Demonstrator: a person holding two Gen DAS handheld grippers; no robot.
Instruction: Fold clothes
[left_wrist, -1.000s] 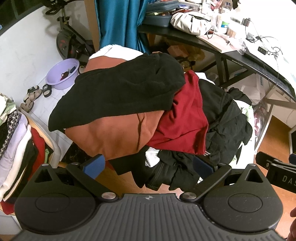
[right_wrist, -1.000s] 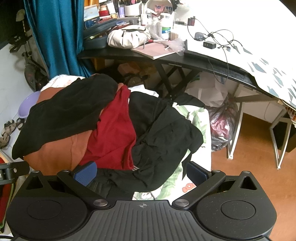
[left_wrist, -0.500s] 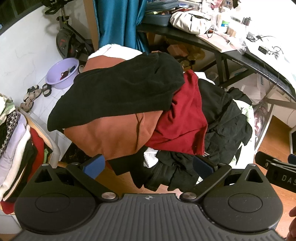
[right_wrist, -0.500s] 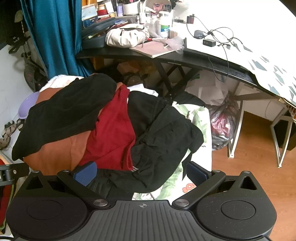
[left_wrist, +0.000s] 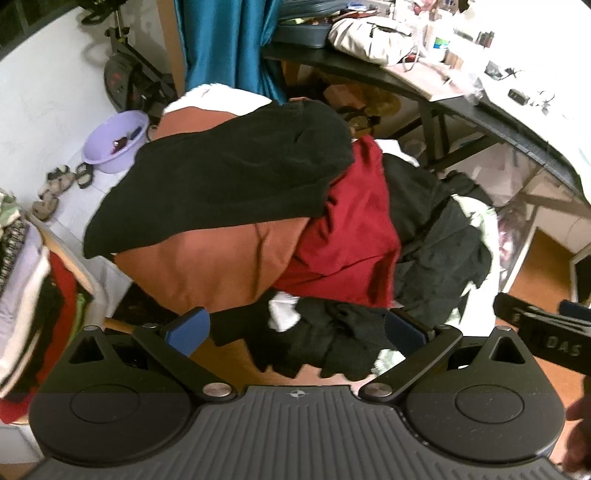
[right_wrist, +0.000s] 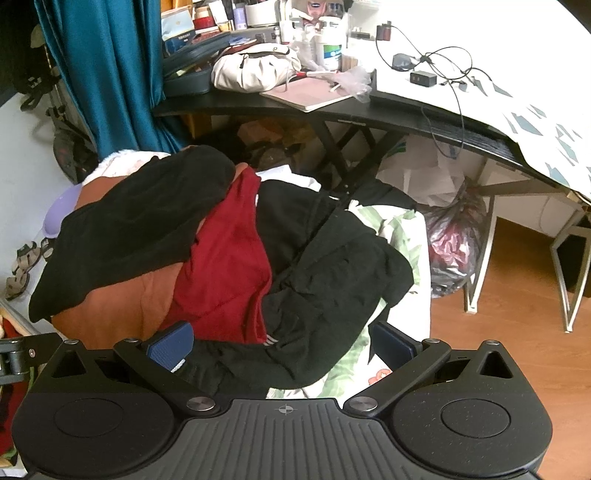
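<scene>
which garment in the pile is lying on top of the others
The black garment at the left of the pile: it drapes over the orange garment and the edge of the dark red one, with nothing covering it.

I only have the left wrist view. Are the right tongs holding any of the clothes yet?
Observer: No. The right tongs are open and empty, above the near edge of the pile.
Operator: What lies directly in front of them?
Observer: A black garment with small white stripes at its edge, right beside the red garment.
Operator: Anything under that black one on the right side?
Observer: Yes, a leaf-print sheet shows beneath it, running down to the tongs' right pad.
</scene>
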